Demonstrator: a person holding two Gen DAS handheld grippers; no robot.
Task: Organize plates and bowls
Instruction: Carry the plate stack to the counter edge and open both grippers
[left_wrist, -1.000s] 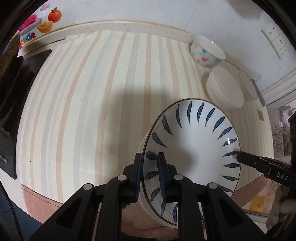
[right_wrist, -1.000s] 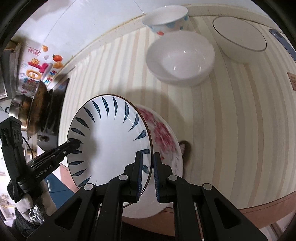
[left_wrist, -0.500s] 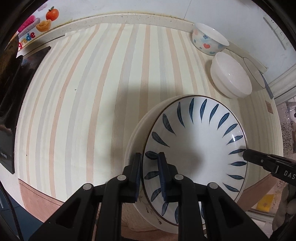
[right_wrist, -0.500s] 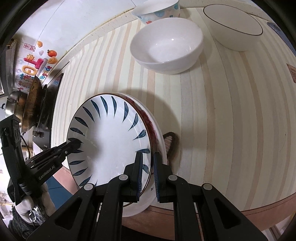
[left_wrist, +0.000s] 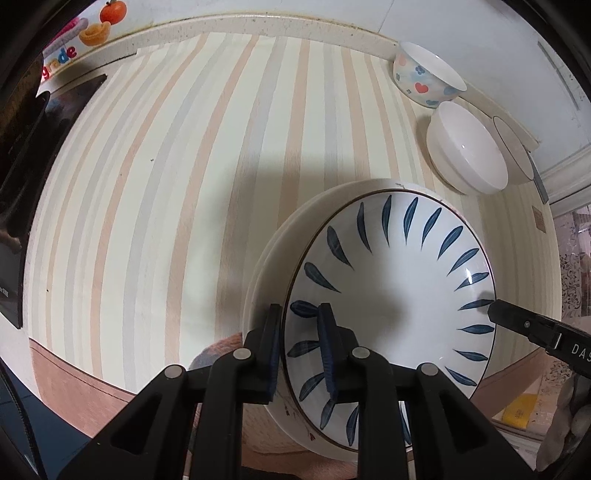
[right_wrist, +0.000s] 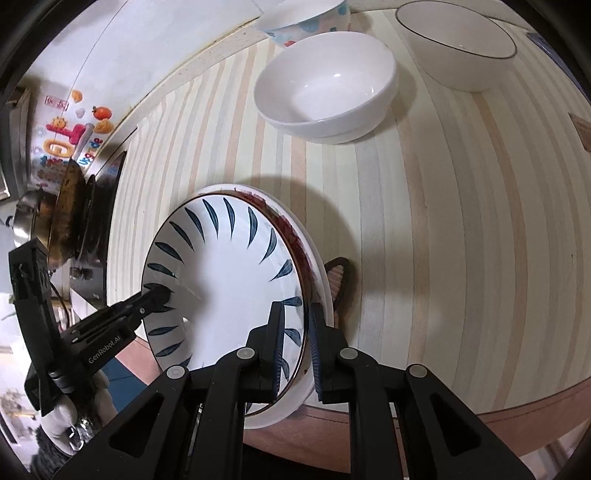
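The left gripper (left_wrist: 300, 308) has its fingers (left_wrist: 274, 332) a narrow way apart and opening, with the near rim of the blue-leaf plate (left_wrist: 391, 295) between them: one pad is outside the rim, the other lies on the inner wall. The right gripper (right_wrist: 295, 306) straddles the opposite rim in the same way, its jaws opening too, only a thin gap showing.

The plate is white and shallow, with a thin dark edge and a ring of blue leaf strokes. It sits on a white plate (right_wrist: 297, 240) near the front edge of the striped tabletop (left_wrist: 184, 184).

The lower plate is mostly covered; only a crescent with dark red pattern shows. A brown object (right_wrist: 341, 273) beside the stack is half hidden and unclear. Three bowls (right_wrist: 328, 85) stand well behind, one cut off.
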